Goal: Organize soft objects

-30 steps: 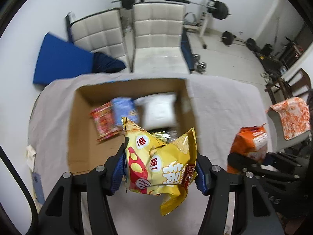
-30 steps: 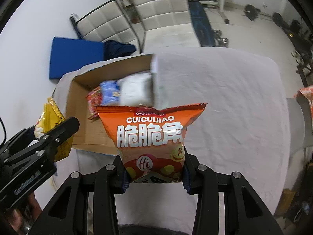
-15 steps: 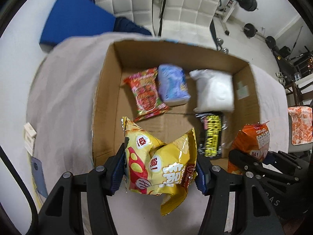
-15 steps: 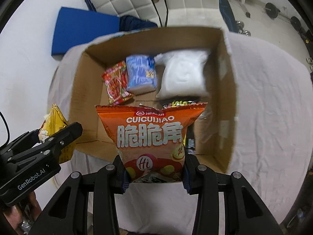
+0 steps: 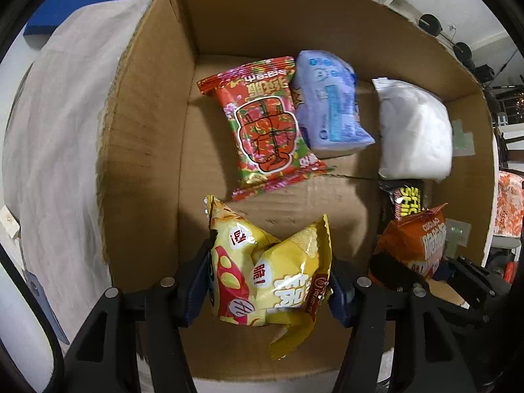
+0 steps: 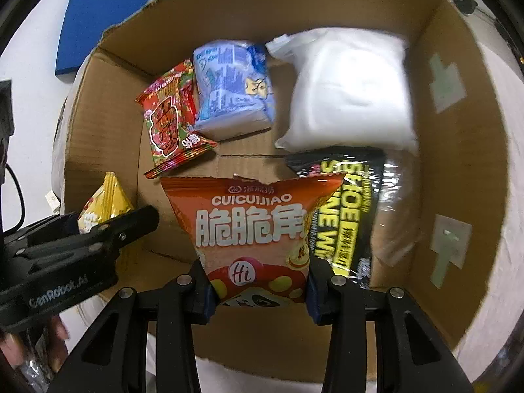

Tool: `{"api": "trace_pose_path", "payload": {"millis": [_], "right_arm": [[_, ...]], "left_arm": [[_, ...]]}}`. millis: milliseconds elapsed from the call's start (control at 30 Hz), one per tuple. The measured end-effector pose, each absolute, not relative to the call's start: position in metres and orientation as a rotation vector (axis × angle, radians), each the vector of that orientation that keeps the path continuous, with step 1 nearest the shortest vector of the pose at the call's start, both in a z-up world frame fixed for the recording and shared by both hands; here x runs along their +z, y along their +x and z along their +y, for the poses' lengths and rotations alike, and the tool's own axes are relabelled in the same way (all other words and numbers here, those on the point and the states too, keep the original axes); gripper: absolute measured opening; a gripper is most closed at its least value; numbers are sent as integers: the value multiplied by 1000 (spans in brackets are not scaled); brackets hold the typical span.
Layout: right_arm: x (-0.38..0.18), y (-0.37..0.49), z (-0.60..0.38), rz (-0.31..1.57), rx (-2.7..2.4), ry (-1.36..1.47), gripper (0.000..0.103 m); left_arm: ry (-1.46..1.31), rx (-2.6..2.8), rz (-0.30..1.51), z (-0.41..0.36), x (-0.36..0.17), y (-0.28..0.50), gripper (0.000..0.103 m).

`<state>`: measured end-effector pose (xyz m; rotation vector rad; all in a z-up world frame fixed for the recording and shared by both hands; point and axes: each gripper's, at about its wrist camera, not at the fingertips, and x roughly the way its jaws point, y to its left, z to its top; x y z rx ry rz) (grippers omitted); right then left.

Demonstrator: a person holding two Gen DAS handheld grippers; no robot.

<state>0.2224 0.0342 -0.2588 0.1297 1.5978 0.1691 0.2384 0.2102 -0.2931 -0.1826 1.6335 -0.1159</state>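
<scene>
While left claw (image 5: 270,281) grips yellow bag (image 5: 268,275), right claw (image 6: 258,285) orange bag (image 6: 255,229); lower onto bare box (image 5: 144,131) floor ahead; release separately.

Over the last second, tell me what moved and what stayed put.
Both claws advanced over the open cardboard box and now hang above its floor. The left claw keeps its grip on the crumpled yellow chip bag; the right claw keeps the orange snack bag. Nothing was released. The red packet, pale blue pack, white pouch and black-and-yellow packet lie unchanged inside.
</scene>
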Motion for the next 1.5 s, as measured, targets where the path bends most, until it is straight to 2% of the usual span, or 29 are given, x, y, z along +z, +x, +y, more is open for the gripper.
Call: {"api": "trace_pose_path", "payload": {"millis": [233, 267, 367, 400, 533, 600, 633, 667, 733, 767, 833, 967, 1500], "right_arm": [[-281, 232, 44, 1621, 184, 128, 46], [-284, 233, 45, 1629, 184, 125, 49], [-290, 234, 49, 1641, 189, 118, 74], [-291, 234, 50, 1637, 187, 110, 78], [-290, 237, 52, 1627, 183, 94, 78], [-287, 237, 52, 1623, 173, 84, 78], [-285, 237, 51, 1619, 169, 76, 78], [-283, 238, 51, 1616, 167, 71, 79], [-277, 237, 47, 1605, 147, 49, 85], [-273, 236, 44, 1597, 139, 41, 88], [-267, 235, 41, 1582, 119, 27, 89], [-251, 227, 28, 1552, 67, 7, 102], [-207, 205, -8, 1470, -39, -3, 103]], "left_arm": [[-170, -128, 1655, 206, -301, 238, 61], [-166, -130, 1654, 206, -301, 240, 62], [-168, -130, 1643, 206, -303, 240, 63], [-169, -126, 1637, 206, -302, 240, 64], [-168, -114, 1604, 206, -293, 236, 64], [-181, -107, 1584, 208, -285, 237, 74], [-184, -101, 1570, 210, -280, 237, 88], [-183, -96, 1556, 210, -276, 236, 92], [-183, -87, 1527, 213, -265, 235, 94], [-182, -83, 1517, 212, -260, 235, 98], [-177, -76, 1487, 212, -250, 232, 103], [-164, -74, 1440, 214, -233, 231, 103], [-108, -53, 1354, 190, -202, 206, 102]]}}
